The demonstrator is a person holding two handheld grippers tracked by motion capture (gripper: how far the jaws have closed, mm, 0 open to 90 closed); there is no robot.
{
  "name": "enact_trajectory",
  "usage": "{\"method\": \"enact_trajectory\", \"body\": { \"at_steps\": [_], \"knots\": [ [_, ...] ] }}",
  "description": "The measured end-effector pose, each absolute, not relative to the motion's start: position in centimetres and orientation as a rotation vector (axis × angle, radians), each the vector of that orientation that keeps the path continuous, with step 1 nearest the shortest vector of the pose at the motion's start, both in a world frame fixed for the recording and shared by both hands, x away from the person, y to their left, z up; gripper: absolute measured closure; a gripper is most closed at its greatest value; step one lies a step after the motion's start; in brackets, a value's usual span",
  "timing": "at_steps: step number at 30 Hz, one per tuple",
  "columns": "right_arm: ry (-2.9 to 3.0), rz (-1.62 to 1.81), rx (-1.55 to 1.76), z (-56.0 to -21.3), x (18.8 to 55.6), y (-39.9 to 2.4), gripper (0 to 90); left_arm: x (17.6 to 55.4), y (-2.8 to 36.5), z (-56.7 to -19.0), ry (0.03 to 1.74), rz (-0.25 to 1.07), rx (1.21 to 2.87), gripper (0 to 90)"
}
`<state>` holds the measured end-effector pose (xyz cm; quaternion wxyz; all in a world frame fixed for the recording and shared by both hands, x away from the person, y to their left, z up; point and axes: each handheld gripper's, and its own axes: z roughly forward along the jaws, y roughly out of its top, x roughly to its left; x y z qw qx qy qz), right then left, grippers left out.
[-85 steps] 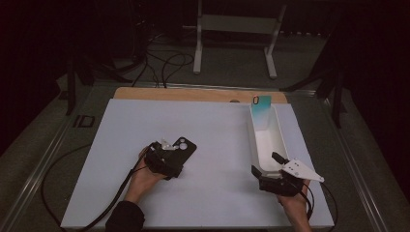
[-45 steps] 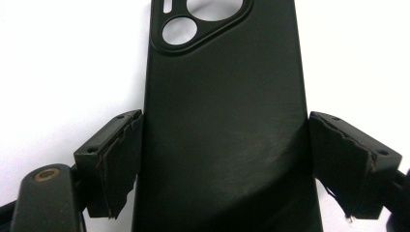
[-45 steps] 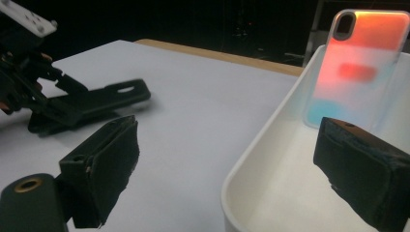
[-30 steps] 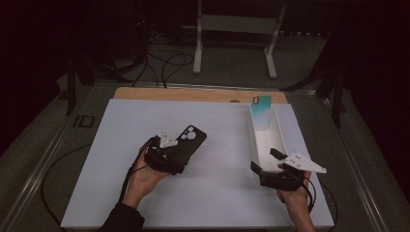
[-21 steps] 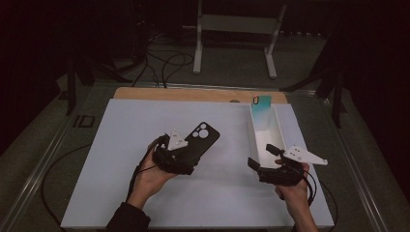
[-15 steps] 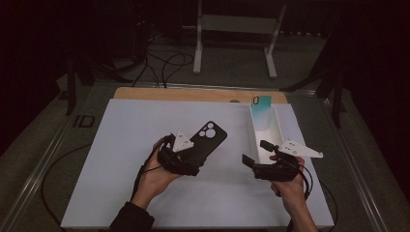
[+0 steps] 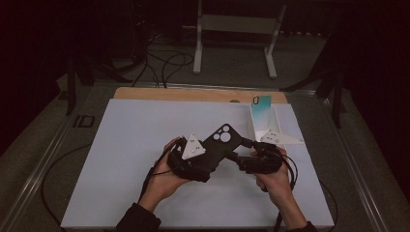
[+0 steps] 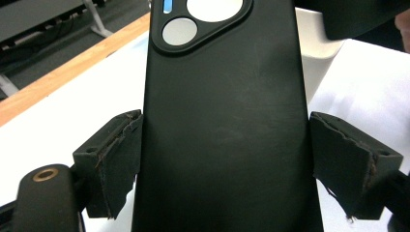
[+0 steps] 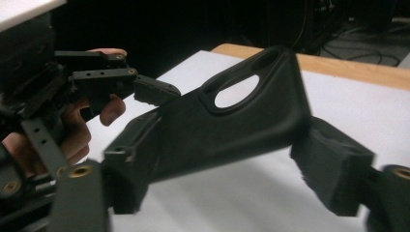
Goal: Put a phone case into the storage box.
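Note:
A phone in a black case (image 7: 220, 142) hangs above the middle of the white mat, camera end pointing to the far right. My left gripper (image 7: 209, 157) is shut on it; in the left gripper view both pads (image 8: 116, 159) press the long sides of the phone (image 8: 222, 96). My right gripper (image 7: 240, 151) comes in from the right at the camera end. Its jaws have just been closing, and in the right gripper view the cased corner (image 9: 232, 116) lies between them with both pads (image 9: 329, 164) looking to touch it.
A white open box (image 7: 265, 129) stands at the back right of the mat (image 7: 121, 159), with a teal item (image 7: 258, 104) upright at its far end. A wooden strip (image 7: 193, 94) edges the back. A metal stand (image 7: 232, 29) and cables lie beyond.
The left hand lifted the phone off the mat and carried it right. The right hand rose and moved left from beside the box to the phone, and its jaws narrowed around the camera end.

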<state>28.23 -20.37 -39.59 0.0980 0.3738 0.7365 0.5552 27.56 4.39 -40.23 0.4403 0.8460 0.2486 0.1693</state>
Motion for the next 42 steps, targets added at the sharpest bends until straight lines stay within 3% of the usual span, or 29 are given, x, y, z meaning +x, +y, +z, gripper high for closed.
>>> {"method": "enact_trajectory", "body": {
  "at_steps": [6, 13, 16, 30, 34, 42],
  "knots": [
    [2.203, 1.679, 1.153, -39.6, 28.5, -19.8, 49.5, 27.3, 4.0, -40.2, 0.598, 0.416, 2.099, 15.6],
    [2.24, 1.698, 1.12, -39.6, 28.4, -18.8, 63.7, 27.0, 3.1, -40.4, 0.579, 0.428, 2.109, 15.5],
    [2.258, 1.719, 1.099, -39.5, 28.3, -18.4, 75.2, 26.9, 2.9, -40.5, 0.577, 0.421, 2.114, 15.5],
    [2.25, 1.732, 1.095, -39.2, 27.6, -17.6, 83.2, 26.9, 2.7, -40.6, 0.58, 0.424, 2.125, 13.6],
    [2.246, 1.71, 1.069, -38.9, 27.5, -17.6, 85.7, 27.0, 3.4, -40.4, 0.577, 0.388, 2.104, 18.3],
    [2.247, 1.703, 1.03, -38.6, 27.3, -17.8, 85.8, 27.6, 4.9, -40.6, 0.604, 0.288, 2.066, 16.7]
  ]
}}
